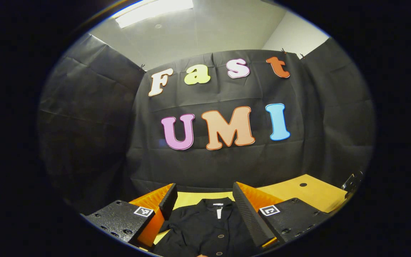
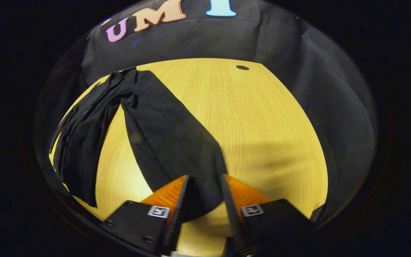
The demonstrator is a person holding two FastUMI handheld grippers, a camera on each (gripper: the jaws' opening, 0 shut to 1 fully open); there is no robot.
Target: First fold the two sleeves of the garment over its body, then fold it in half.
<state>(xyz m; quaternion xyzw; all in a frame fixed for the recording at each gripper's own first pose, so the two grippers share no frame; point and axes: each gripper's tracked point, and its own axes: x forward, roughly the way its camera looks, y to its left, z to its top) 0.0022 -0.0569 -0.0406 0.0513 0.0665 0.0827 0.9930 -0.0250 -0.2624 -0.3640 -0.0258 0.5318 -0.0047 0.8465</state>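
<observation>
A: What's nearest in the left gripper view?

B: The left gripper (image 1: pixel 203 200), its jaws spread wide, pinching nothing. Between them, lower down, lies the black garment (image 1: pixel 209 228), collar and a row of buttons facing up, flat on the yellow wooden bench (image 1: pixel 309 192).

A: And the right one?

B: In the right gripper view the right gripper (image 2: pixel 204 194) has its jaws spread too, with the end of a sleeve (image 2: pixel 177 142) lying in the gap. Whether either jaw touches the cloth, I cannot tell.

A: Where does that sleeve run?

B: Away from the jaws, up and left across the bench, to join the body of the garment (image 2: pixel 84 132), which lies bunched along the bench's left edge.

A: Farther off?

B: A small dark hole (image 2: pixel 242 67) in the bench near its far edge, then the black cloth wall (image 2: pixel 227 35).
</observation>
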